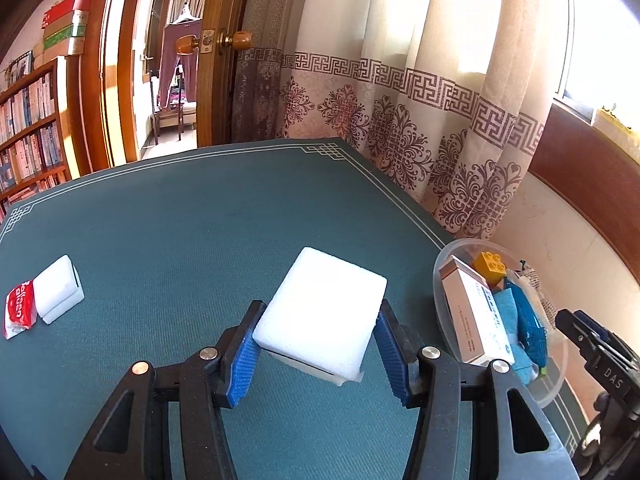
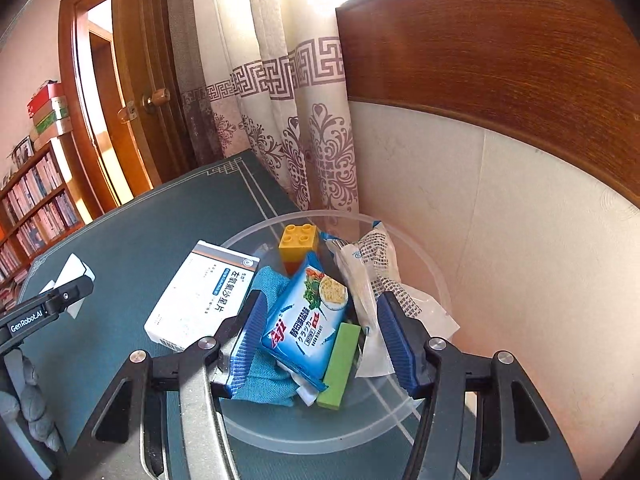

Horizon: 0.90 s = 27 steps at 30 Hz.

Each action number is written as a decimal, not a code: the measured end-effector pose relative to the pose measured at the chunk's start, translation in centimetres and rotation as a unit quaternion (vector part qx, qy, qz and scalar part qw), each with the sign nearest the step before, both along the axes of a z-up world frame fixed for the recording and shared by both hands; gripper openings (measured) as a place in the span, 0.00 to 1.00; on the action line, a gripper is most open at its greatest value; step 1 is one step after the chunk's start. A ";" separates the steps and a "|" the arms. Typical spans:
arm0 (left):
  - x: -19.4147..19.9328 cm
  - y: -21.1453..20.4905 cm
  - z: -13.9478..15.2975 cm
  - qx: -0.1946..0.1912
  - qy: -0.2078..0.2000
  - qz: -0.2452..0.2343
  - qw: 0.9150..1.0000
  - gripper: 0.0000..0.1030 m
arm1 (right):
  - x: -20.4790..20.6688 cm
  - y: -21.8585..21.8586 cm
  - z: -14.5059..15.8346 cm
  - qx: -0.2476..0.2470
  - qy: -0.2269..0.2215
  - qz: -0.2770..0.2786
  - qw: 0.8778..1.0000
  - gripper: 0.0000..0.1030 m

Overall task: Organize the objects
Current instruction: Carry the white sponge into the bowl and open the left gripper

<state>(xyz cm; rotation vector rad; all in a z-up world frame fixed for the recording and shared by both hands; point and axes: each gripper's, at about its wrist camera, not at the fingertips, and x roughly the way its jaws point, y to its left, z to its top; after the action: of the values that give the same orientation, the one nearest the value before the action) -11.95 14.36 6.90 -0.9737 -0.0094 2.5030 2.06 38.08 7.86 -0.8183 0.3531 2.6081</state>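
Observation:
My left gripper (image 1: 318, 356) is shut on a white foam block (image 1: 324, 308), its blue pads pressing both sides, held a little above the green table mat (image 1: 180, 220). To its right stands a clear plastic bowl (image 1: 560, 392) (image 2: 436, 276). In the bowl lie a white medicine box (image 2: 200, 292), a yellow brick (image 2: 298, 240), a blue cloth (image 2: 268, 288), a blue cracker packet (image 2: 308, 320), a green block (image 2: 340, 364) and a white wrapper (image 2: 376, 264). My right gripper (image 2: 322, 344) hovers open over the bowl; the cracker packet lies between its fingers without touching the pads.
On the mat's left lie a second white foam block (image 1: 60, 288) and a red packet (image 1: 18, 314). A patterned curtain (image 1: 400, 120) and a wall (image 2: 500, 220) stand close behind the bowl. A bookshelf (image 1: 28, 128) and an open door (image 1: 216, 52) are beyond the table.

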 end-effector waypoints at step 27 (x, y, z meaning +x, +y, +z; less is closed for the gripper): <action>2.6 14.1 1.4 -0.001 -0.035 -0.144 0.989 0.55 | 3.2 2.8 -1.6 -0.040 0.038 0.007 0.998 0.57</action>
<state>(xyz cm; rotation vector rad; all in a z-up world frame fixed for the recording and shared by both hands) -9.31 28.49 8.28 -0.9872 0.1034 2.2049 5.30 40.85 6.24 -0.7525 0.4773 2.6575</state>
